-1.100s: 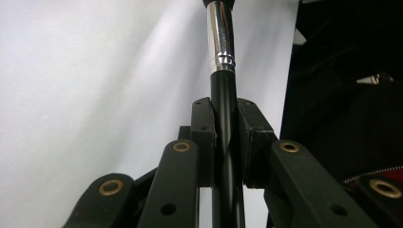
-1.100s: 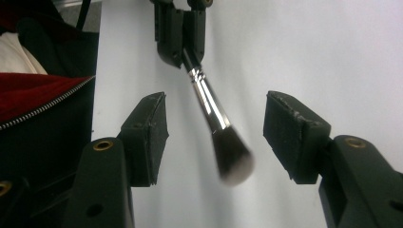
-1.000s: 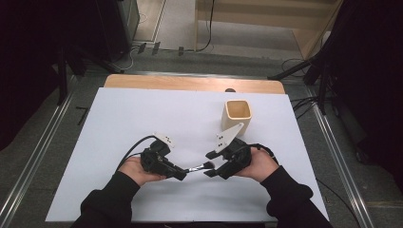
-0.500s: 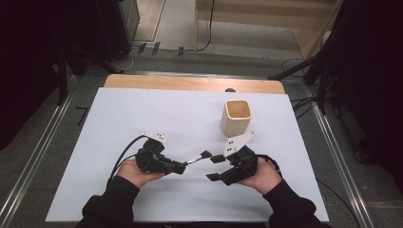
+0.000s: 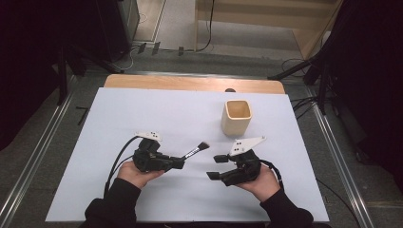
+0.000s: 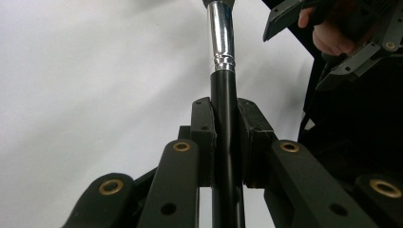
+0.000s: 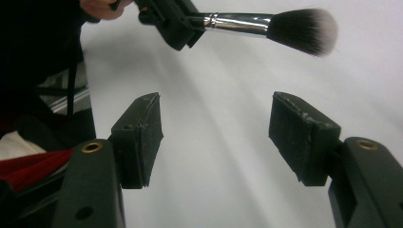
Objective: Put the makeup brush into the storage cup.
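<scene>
Your left gripper (image 5: 177, 163) is pinching the black handle of the makeup brush (image 5: 196, 151), its pads pressed tight against both sides. The brush is sticking out to the right and slightly far, bristles in the air above the white table (image 5: 142, 114), near the middle of its near half. Your right gripper (image 5: 216, 167) is hovering just right of the brush, its jaws spread with nothing between them, and they have just been opening wider. The beige cup (image 5: 236, 117) is standing upright farther back, apart from both grippers.

Brush (image 6: 223, 42) head cut off by the left gripper view's top edge, handle's middle hidden between the jaws
</scene>
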Motion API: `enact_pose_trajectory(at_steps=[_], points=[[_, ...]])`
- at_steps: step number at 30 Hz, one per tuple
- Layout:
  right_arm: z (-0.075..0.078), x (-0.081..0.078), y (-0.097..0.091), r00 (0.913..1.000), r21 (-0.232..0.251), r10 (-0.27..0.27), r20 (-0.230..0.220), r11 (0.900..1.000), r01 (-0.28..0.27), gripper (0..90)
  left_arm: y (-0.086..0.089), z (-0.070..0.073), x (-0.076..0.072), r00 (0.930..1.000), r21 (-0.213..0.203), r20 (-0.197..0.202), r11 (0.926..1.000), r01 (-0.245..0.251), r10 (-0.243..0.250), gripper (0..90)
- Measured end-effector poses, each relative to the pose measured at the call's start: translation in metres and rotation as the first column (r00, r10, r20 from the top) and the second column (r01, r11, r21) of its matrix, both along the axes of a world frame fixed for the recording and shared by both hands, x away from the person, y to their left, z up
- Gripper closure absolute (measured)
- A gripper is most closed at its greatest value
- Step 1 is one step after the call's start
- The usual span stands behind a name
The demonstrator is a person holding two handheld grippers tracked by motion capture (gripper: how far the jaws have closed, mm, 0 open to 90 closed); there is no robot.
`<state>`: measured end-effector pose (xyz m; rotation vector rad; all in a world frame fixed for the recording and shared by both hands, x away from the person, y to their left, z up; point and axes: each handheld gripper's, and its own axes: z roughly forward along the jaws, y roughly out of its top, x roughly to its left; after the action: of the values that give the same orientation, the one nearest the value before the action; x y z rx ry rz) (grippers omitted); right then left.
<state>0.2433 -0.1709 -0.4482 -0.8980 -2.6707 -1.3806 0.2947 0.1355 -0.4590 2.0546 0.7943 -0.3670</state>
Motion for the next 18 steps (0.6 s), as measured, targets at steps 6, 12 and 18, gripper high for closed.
enact_pose_trajectory(at_steps=[6,12,18], points=[[-0.0045,-0.0022,0.0013,0.9981,0.005,-0.061,-0.013,0.9981,0.061,33.9,-0.0013,-0.0019,-0.0025,0.9996,-0.045,-0.004,0.9986,-0.029,0.028,79.7],[-0.0056,-0.0045,0.0045,0.9952,0.014,-0.098,0.0,0.9951,0.098,33.3,-0.0026,-0.0043,-0.0055,0.999,-0.085,-0.013,0.9954,-0.044,0.043,79.8],[-0.0057,-0.0032,0.0051,0.9889,0.051,-0.148,-0.013,0.9876,0.148,33.4,-0.0055,-0.0037,-0.0087,0.9987,-0.089,0.011,0.9949,-0.048,0.049,79.8]])
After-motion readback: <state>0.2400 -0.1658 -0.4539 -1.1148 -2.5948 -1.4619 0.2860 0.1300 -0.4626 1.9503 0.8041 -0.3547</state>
